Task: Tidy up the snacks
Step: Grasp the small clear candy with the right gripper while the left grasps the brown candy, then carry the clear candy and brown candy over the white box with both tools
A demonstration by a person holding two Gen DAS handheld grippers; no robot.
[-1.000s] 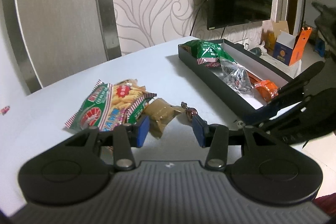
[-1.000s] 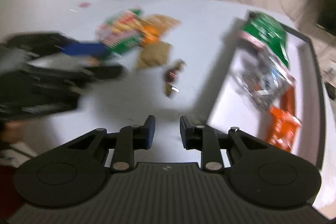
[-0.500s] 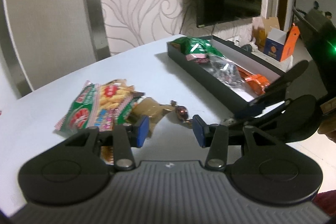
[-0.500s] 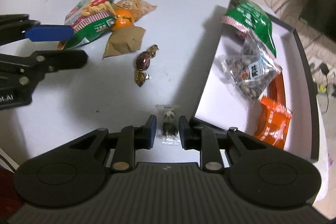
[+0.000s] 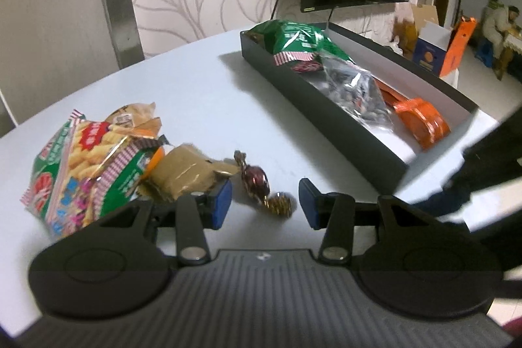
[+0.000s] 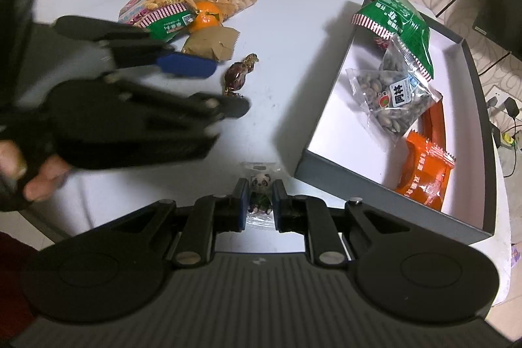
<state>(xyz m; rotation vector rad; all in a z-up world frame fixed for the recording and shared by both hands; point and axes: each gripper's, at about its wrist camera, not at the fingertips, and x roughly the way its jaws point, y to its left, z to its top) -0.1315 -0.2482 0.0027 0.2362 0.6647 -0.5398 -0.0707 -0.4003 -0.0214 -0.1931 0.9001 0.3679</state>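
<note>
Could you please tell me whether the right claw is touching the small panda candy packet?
Touching: the right wrist view shows the right claw with both blue pads pressed against the panda candy packet, no gap either side.

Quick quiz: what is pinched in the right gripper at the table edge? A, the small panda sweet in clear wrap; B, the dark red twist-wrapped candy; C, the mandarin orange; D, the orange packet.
A: the right gripper is shut on the small panda sweet, while the dark red candy lies free on the table.
</note>
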